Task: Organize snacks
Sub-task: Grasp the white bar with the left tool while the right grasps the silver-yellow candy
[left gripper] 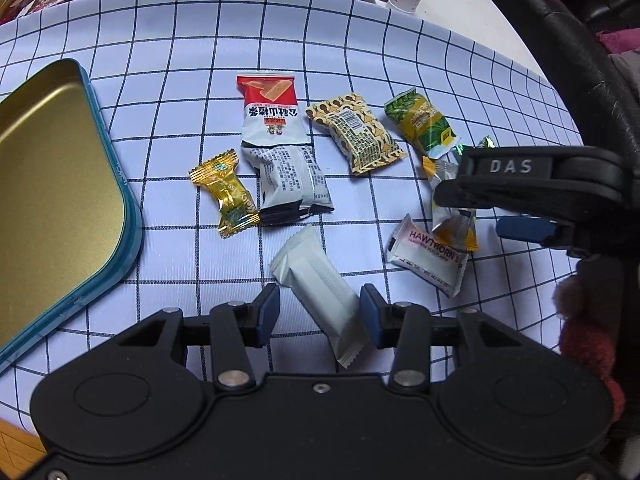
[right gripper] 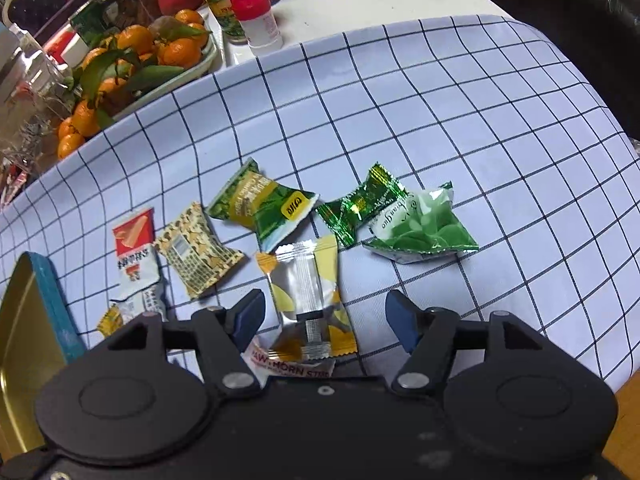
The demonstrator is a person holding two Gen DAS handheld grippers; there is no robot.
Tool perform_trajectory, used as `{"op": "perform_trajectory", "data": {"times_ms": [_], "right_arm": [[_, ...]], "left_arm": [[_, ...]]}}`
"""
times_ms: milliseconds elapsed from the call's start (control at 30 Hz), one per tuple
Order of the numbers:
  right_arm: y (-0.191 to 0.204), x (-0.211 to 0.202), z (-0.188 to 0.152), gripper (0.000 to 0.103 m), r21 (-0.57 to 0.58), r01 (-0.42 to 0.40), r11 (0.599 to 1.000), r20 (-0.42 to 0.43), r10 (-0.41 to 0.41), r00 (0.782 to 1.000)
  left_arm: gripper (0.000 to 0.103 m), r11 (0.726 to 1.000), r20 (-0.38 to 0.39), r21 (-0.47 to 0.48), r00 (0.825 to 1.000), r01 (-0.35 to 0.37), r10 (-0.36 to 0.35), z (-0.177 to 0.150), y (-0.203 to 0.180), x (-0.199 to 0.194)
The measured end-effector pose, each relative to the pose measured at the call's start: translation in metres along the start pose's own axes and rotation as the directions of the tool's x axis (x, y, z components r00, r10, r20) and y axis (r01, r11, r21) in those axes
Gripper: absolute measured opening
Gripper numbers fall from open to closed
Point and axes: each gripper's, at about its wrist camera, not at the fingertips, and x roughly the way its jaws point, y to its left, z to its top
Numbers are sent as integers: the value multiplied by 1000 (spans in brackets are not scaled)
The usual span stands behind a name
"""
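A: Largest items? The checked cloth [left gripper: 360, 40] covering the bench; the open tin [left gripper: 60, 180], left edge.

B: Grippers? The left gripper [left gripper: 320, 312], bottom centre, stands apart astride a white packet [left gripper: 320, 292], pads clear. The right gripper [right gripper: 324, 316] gapes around a silver-yellow packet [right gripper: 308, 292], not touching.

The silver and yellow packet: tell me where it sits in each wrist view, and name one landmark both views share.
Left wrist view: the silver and yellow packet lies at right of centre, partly hidden under the other claw.
Right wrist view: the packet lies at lower centre, between the open fingers of the right claw.
Shared landmark: the hawthorn packet, lying against its near end.
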Motion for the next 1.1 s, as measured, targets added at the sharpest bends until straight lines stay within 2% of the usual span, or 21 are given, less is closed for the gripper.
{"op": "perform_trajectory", "data": {"times_ms": [200, 233, 267, 333, 500, 633, 700, 733, 767, 833, 1000, 1100], "right_arm": [[0, 7, 0, 70, 16, -18, 1000, -23, 18, 1000], [0, 9, 0, 67, 19, -23, 1000, -31, 23, 999], [0, 10, -1, 56, 19, -25, 1000, -39, 26, 999], [3, 10, -1, 44, -6, -15, 1000, -34, 14, 999], [-1, 2, 1, 37, -11, -35, 999, -18, 34, 999], [-12, -6, 4, 36, -1, -58, 998, -9, 58, 998], [-23, -11, 7, 24, 12, -78, 997, -9, 78, 997], [-28, -13, 8, 22, 19, -89, 996, -10, 90, 996], [-33, -15, 8, 22, 32, -100, 994, -9, 100, 995], [-43, -17, 8, 22, 48, -106, 993, -8, 106, 994], [-60, -22, 8, 23, 57, -101, 993, -2, 101, 995], [-68, -23, 6, 28, 68, -108, 992, -16, 109, 994]], "left_arm": [[52, 1000, -8, -11, 1000, 10, -10, 1, -1, 4], [52, 1000, -11, -15, 1000, 9, -9, 1, -2, 6], [52, 1000, -15, -19, 1000, 8, -8, 1, -3, 8], [52, 1000, -20, -24, 1000, 2, -3, 3, -4, 11], [52, 999, -18, -36, 1000, -15, 15, 6, -10, 14], [51, 998, -25, -60, 999, -31, 30, 9, -12, 16], [48, 997, -25, -76, 999, -30, 29, 9, -12, 17], [46, 996, -26, -85, 999, -33, 31, 10, -13, 17], [36, 995, -28, -94, 999, -37, 35, 11, -13, 18], [28, 992, -35, -126, 999, -20, 16, 13, -11, 20], [27, 983, -48, -183, 999, -23, 15, 14, -6, 21], [27, 979, -51, -200, 998, -32, 23, 14, -5, 17]]}}
